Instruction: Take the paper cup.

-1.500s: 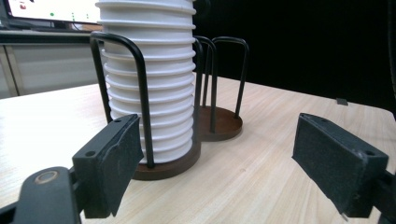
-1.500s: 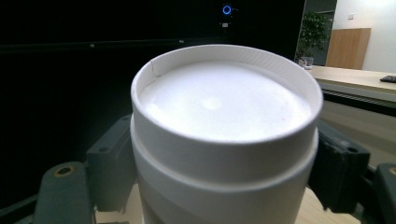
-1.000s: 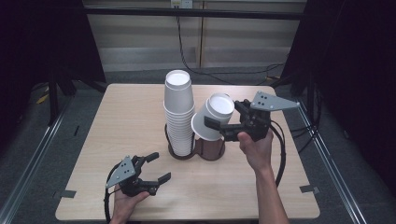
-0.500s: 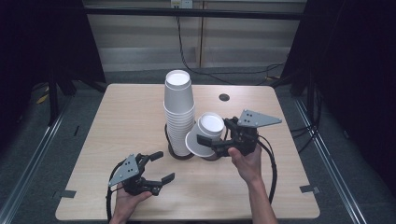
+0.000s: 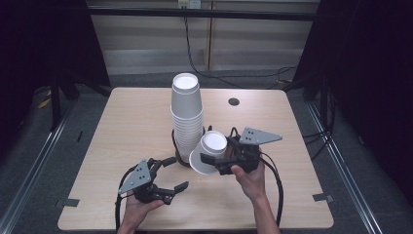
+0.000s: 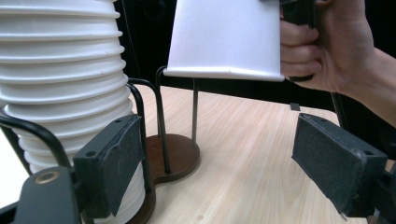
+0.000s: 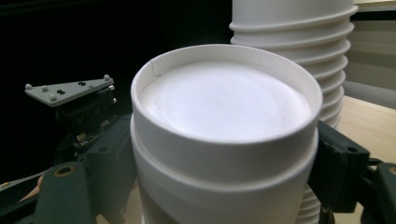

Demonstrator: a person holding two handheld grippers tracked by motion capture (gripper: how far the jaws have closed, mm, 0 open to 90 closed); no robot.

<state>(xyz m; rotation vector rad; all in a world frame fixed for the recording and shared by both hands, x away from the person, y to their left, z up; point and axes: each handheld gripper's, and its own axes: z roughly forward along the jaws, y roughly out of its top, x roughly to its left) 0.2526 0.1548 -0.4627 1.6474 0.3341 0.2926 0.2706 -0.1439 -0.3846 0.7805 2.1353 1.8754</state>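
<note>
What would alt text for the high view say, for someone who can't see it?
A person's right gripper holds an upside-down white paper cup, tilted, beside a tall stack of cups in a wire holder on a wooden table. The left gripper rests open near the table's front edge, holding nothing.

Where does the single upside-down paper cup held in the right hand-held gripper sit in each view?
High view: the single cup lies centre, tilted, right of the cup stack.
Left gripper view: single cup at top centre, above the wire holder's brown base.
Right gripper view: single cup in the centre foreground, between the jaws.
Shared landmark: the cup stack.
</note>
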